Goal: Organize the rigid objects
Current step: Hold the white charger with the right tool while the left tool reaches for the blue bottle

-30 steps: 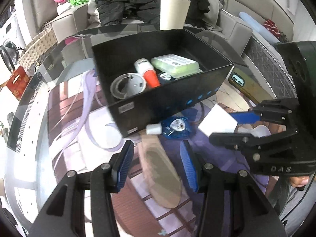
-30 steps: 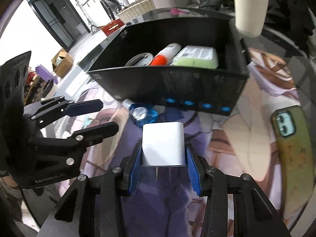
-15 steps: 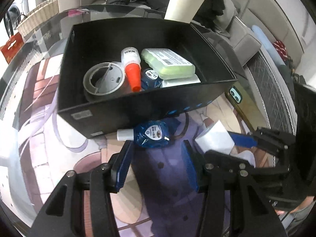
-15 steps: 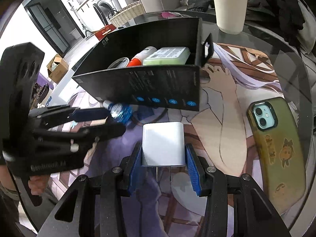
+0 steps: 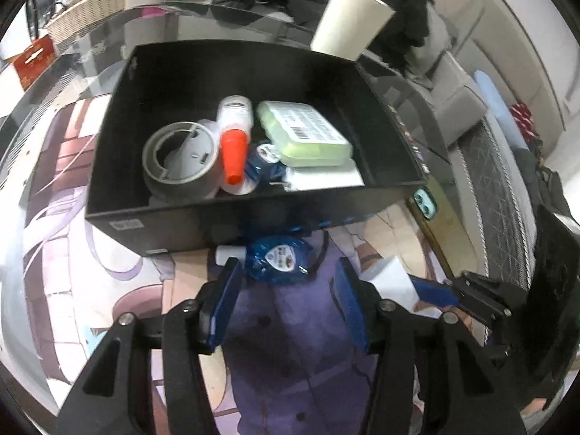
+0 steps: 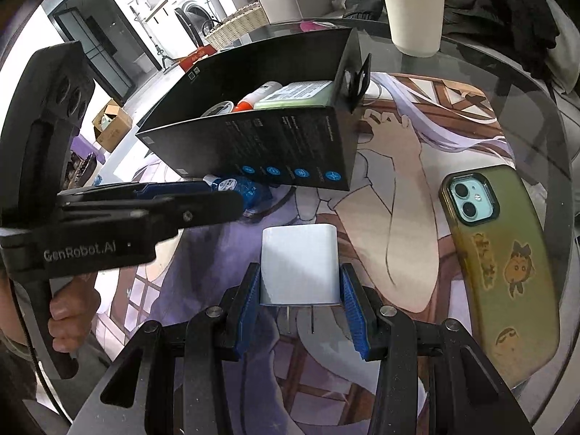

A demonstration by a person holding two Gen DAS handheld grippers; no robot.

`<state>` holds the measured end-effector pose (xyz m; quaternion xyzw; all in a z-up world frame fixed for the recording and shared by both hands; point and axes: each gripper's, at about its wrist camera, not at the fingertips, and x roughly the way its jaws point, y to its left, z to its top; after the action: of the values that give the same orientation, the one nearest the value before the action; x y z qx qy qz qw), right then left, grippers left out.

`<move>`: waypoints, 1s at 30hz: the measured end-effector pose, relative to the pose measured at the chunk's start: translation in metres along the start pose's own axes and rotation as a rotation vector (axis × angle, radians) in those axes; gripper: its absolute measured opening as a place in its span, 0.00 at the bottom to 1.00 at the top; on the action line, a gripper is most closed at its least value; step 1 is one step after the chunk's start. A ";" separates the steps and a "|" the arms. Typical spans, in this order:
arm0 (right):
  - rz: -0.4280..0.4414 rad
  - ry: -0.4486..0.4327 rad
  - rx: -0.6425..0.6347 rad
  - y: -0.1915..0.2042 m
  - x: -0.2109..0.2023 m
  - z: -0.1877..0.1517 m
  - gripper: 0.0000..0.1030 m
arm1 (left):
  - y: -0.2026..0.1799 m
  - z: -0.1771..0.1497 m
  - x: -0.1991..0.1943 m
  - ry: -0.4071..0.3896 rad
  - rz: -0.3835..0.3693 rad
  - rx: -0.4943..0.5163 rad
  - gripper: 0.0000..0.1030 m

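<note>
A black box (image 5: pixel 253 214) on the glass table holds a grey tape roll (image 5: pixel 181 163), an orange-capped glue bottle (image 5: pixel 233 141), a green case (image 5: pixel 304 134) and other small items. Outside its front wall lies a small blue bottle with a white cap (image 5: pixel 277 259), also seen in the right wrist view (image 6: pixel 239 188). My left gripper (image 5: pixel 286 290) hovers over it; its jaws are opening, the bottle lies between the tips and the pads are clear of it. My right gripper (image 6: pixel 301 282) is shut on a white plug charger (image 6: pixel 301 261) with its prongs facing the camera.
A phone in an olive case (image 6: pixel 500 253) lies face down to the right of the box. A beige cup (image 6: pixel 413 11) stands behind the box. The round table's edge (image 6: pixel 565 188) curves at the right. Sofas with dark clothes lie beyond. A hand (image 6: pixel 69 311) holds the left gripper.
The left gripper rolled and closed in on the blue bottle by the box front, and its jaws widened. The right gripper drifted right with the charger, so the phone shows more fully.
</note>
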<state>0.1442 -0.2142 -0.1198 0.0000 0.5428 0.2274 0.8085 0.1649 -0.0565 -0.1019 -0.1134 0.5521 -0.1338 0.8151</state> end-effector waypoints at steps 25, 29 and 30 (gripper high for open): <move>0.002 0.006 -0.009 0.003 -0.001 -0.002 0.42 | 0.002 -0.007 0.005 0.063 0.027 0.119 0.24; -0.001 0.010 -0.019 0.011 0.003 0.000 0.42 | 0.012 -0.026 -0.002 0.070 0.046 0.189 0.23; -0.004 0.009 -0.023 0.014 0.004 0.000 0.42 | 0.013 -0.031 -0.006 0.066 0.044 0.204 0.23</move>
<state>0.1406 -0.2006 -0.1196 -0.0115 0.5437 0.2319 0.8065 0.1355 -0.0430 -0.1126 -0.0131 0.5646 -0.1752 0.8065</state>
